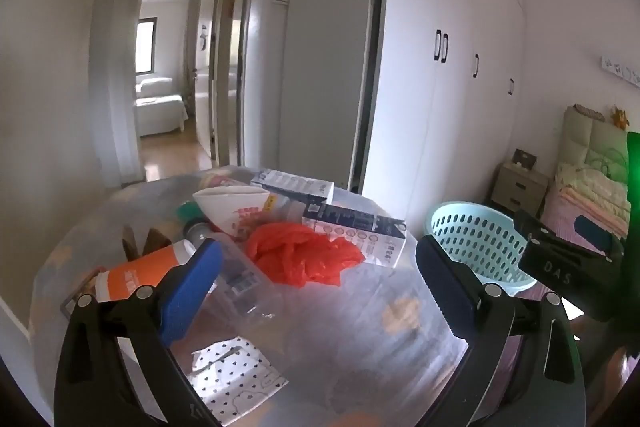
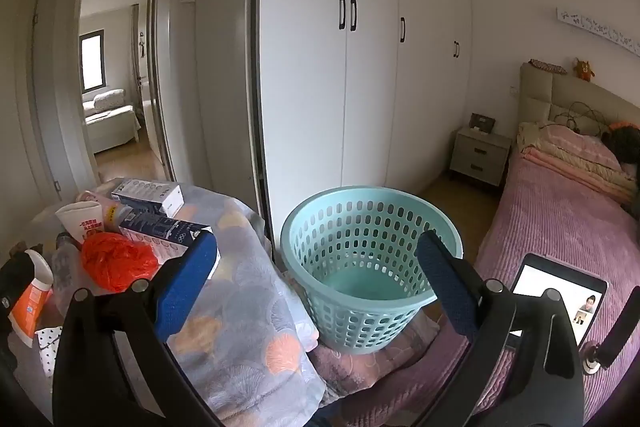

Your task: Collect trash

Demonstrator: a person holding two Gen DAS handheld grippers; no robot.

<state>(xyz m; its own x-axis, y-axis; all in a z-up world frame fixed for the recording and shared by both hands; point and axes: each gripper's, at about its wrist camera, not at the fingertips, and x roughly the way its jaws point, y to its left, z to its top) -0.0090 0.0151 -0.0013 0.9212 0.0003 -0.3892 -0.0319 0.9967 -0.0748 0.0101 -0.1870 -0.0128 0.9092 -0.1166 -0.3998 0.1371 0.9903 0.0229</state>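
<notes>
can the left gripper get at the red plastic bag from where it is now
Probably yes. The left gripper is open and empty, and the red plastic bag lies on top of the pile just ahead of its fingers, nothing covering it.

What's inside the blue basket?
Nothing shows inside the basket: its bare floor and holey walls are visible in the right wrist view. The near wall hides a little of the bottom.

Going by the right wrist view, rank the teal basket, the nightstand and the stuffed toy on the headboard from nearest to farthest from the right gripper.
1. Teal basket: just ahead of the right gripper, framed between its open fingers.
2. Nightstand: farther back on the right, against the wall beside the bed.
3. Stuffed toy: farthest, on top of the headboard at upper right.
</notes>
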